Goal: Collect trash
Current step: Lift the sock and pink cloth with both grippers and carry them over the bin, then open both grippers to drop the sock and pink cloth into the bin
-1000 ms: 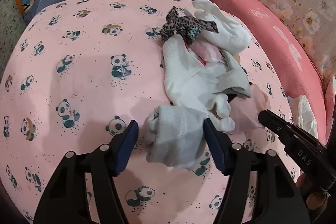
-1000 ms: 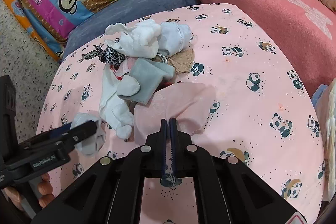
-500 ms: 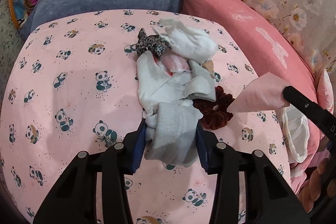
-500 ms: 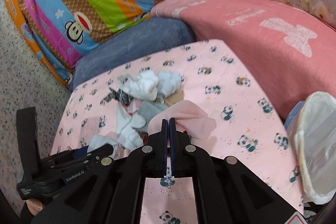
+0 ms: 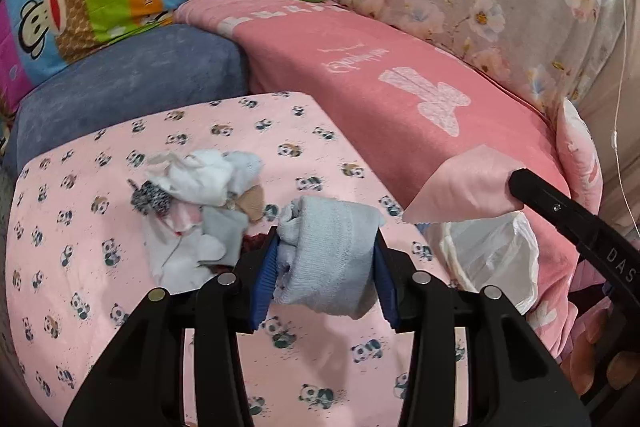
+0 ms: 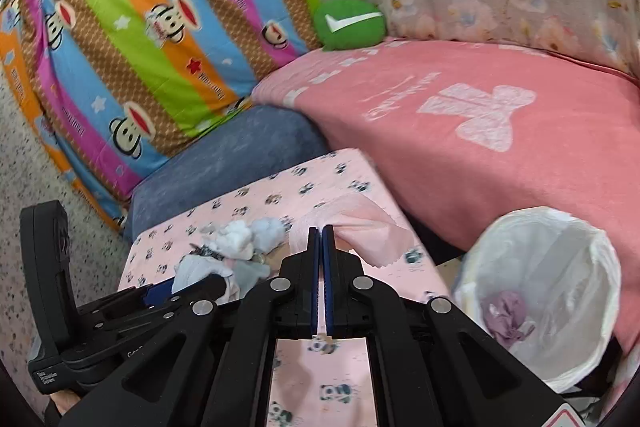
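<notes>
The left tongs (image 5: 326, 277) pinched a folded grey sock (image 5: 328, 259), its long axis running away from the camera. The right tongs (image 6: 321, 239), pressed together, pinched a pink cloth (image 6: 360, 227) trailing rightward.

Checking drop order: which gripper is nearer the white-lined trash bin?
Right. The right gripper, with pink cloth, sits beside the white-lined trash bin; left gripper is farther.
</notes>
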Demonstrator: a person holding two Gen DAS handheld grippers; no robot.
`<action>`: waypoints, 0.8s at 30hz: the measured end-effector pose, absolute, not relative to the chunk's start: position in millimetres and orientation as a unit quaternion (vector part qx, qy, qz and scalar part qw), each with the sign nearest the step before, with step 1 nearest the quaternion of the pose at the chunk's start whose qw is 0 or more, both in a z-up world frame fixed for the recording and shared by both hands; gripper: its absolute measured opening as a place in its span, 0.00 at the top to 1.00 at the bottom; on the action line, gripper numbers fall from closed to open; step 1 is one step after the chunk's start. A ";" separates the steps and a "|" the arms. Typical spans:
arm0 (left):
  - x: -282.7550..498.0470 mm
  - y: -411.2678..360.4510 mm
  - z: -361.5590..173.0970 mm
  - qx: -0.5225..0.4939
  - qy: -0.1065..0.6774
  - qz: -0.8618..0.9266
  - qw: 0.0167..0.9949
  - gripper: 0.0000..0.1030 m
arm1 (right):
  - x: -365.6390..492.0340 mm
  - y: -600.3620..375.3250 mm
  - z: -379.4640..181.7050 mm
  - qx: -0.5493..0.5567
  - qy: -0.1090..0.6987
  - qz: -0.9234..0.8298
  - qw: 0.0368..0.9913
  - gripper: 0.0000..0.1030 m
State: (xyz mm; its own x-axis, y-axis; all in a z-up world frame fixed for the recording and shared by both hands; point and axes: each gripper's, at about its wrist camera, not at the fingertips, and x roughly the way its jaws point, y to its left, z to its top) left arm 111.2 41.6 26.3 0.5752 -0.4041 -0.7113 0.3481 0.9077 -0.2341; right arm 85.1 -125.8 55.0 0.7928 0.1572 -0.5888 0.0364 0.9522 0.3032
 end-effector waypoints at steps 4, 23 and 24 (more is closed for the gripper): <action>107.6 -0.5 37.3 -0.008 0.395 -0.243 0.886 0.60 | 67.9 -162.9 62.9 0.163 0.304 0.003 0.939 0.97; 83.7 -160.8 33.4 0.091 0.397 -0.358 0.840 0.59 | 7.6 -314.7 31.9 0.225 0.295 -0.124 0.920 0.97; 83.7 -165.2 31.1 0.093 0.401 -0.359 0.838 0.59 | 7.0 -318.6 28.9 0.227 0.296 -0.126 0.919 0.97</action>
State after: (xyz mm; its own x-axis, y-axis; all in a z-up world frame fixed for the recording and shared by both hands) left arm 83.7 -165.2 31.1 0.4209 -0.5271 -0.7383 0.6768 0.7244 -0.1313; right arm 7.0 -318.6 28.9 0.7925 -0.0970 -0.6021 0.3659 0.8654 0.3422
